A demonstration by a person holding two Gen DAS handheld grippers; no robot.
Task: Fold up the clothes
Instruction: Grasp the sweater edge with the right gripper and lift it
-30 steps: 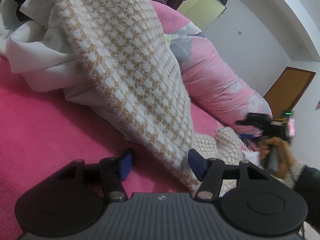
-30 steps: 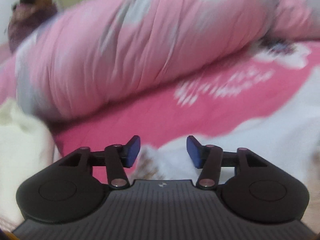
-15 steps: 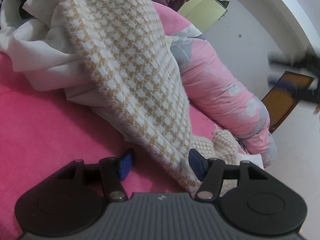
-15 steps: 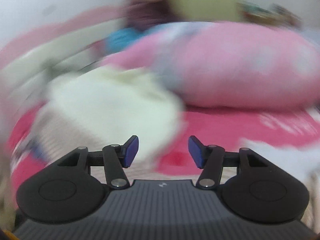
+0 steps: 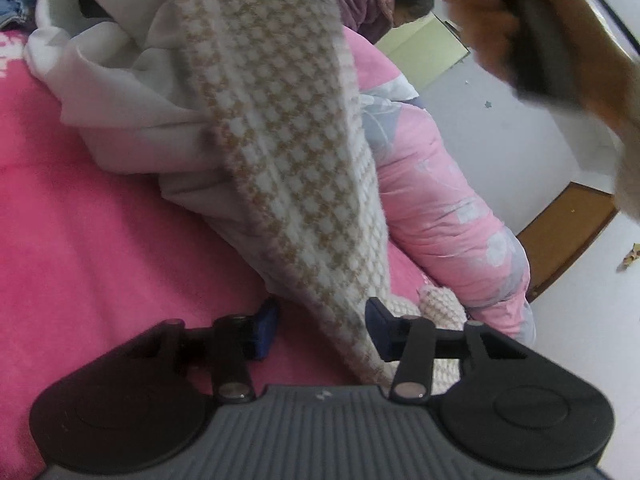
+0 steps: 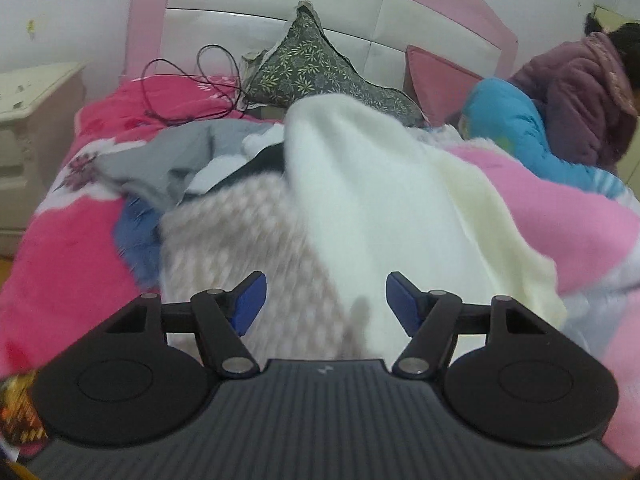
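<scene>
Left wrist: left hand-held gripper (image 5: 322, 330) just closing, checked knit (image 5: 288, 152) between pads, grip unclear. Right wrist: right hand-held gripper (image 6: 324, 304) wide, just opening, empty above clothes pile (image 6: 360, 208) on bed (image 6: 60, 248).

**Clothes heaped mid-bed, bolster along one side**

A heap of clothes (image 6: 248, 184) lies in the middle of the bed (image 6: 60, 248). A fleece (image 6: 380, 200) is draped over the heap, with the knitted garment (image 5: 288, 152) just left of it. Behind the heap a cushion (image 6: 316, 68) leans against the headboard (image 6: 360, 20). The rolled quilt (image 5: 440, 200) runs along the right. A nightstand (image 6: 32, 120) stands left of the bed.
</scene>
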